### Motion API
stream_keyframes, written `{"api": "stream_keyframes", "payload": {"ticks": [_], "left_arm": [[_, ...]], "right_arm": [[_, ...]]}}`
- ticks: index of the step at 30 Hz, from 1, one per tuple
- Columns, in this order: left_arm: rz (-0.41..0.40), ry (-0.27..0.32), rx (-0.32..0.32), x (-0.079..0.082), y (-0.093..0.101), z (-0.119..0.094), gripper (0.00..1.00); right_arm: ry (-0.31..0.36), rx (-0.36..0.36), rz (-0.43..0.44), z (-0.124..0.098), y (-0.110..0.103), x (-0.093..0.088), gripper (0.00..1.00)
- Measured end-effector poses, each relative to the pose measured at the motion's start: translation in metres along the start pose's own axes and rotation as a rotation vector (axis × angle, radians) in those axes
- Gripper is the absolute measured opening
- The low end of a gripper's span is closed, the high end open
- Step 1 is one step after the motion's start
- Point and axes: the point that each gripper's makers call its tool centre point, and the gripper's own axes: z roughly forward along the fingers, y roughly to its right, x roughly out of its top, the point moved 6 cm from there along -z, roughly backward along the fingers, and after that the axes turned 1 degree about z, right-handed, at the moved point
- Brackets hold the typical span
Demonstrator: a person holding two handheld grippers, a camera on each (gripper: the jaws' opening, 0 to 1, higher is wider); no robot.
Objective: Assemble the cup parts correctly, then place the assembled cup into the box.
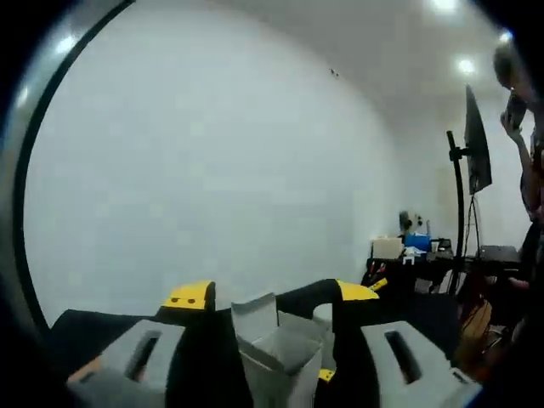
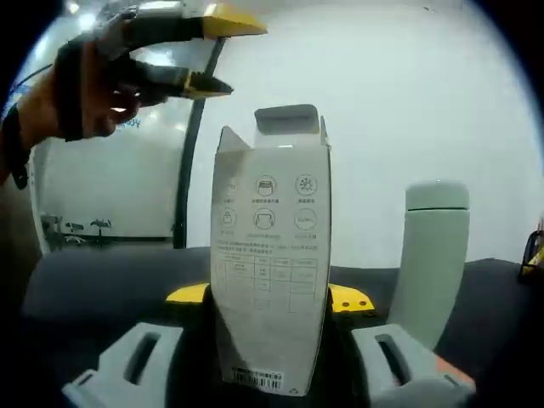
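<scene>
We see right gripper (image 2: 270, 361) pinching the upright box (image 2: 270, 255), top flaps open; cup (image 2: 433, 255) stands just right of box. Left gripper (image 1: 274, 357) spread, raised above box (image 1: 276, 348), held by a hand (image 2: 64, 102).

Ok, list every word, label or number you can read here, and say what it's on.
None can be read.
Box: icon grid, rows of fine print and a barcode near its bottom edge, all too small and blurred to read.
Cup: no marking visible.
</scene>
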Motion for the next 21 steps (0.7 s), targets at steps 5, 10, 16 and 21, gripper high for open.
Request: {"api": "stream_keyframes", "payload": {"ticks": [5,10,16,21], "left_arm": [[-0.077,0.003,0.015,-0.020,-0.020,-0.011,0.59],[-0.049,0.006,0.078,-0.026,-0.028,-0.022,0.62],[-0.043,0.022,0.079,-0.025,-0.028,-0.030,0.62],[0.026,0.040,-0.055,-0.034,-0.019,-0.027,0.65]], "right_arm": [[0.001,0.015,-0.006,-0.003,0.002,0.004,0.49],[0.021,0.034,-0.020,-0.007,0.005,0.019,0.55],[-0.005,0.111,-0.013,-0.025,0.006,0.037,0.68],[-0.048,0.252,-0.012,-0.063,0.011,0.050,0.68]]}}
